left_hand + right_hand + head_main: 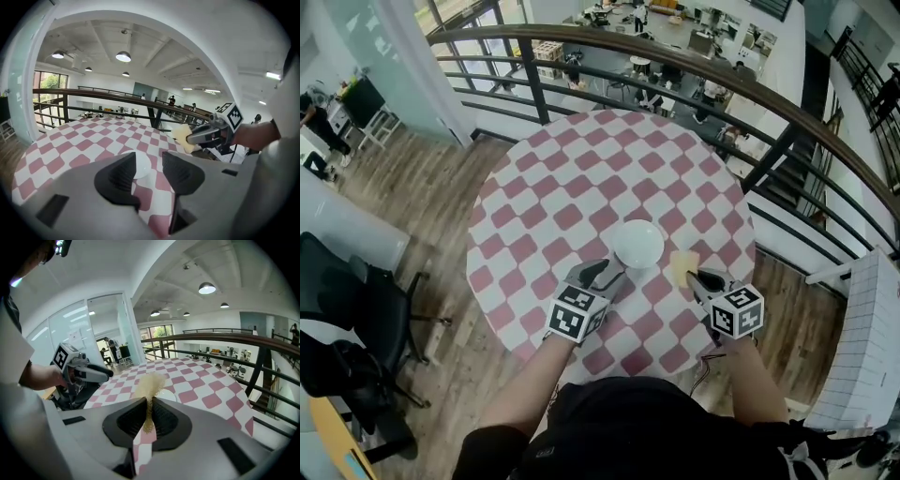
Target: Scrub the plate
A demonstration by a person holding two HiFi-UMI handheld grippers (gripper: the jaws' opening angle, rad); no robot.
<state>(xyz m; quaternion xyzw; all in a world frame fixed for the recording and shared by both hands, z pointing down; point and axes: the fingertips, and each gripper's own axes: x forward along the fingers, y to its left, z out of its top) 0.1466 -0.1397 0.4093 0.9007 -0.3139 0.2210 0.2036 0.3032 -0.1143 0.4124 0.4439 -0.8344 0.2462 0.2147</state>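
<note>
A white plate lies on the round red-and-white checked table, near its front edge. My left gripper hovers just in front of the plate's near-left rim, jaws open with nothing pressed between them; in the left gripper view the plate shows beyond the gap of this gripper. My right gripper is shut on a pale yellow sponge, held to the right of the plate. In the right gripper view the sponge sticks up from the pinched jaws of that gripper.
A dark curved railing runs behind and to the right of the table, with a drop to a lower floor beyond. A black office chair stands on the wooden floor at the left. A white gridded panel stands at the right.
</note>
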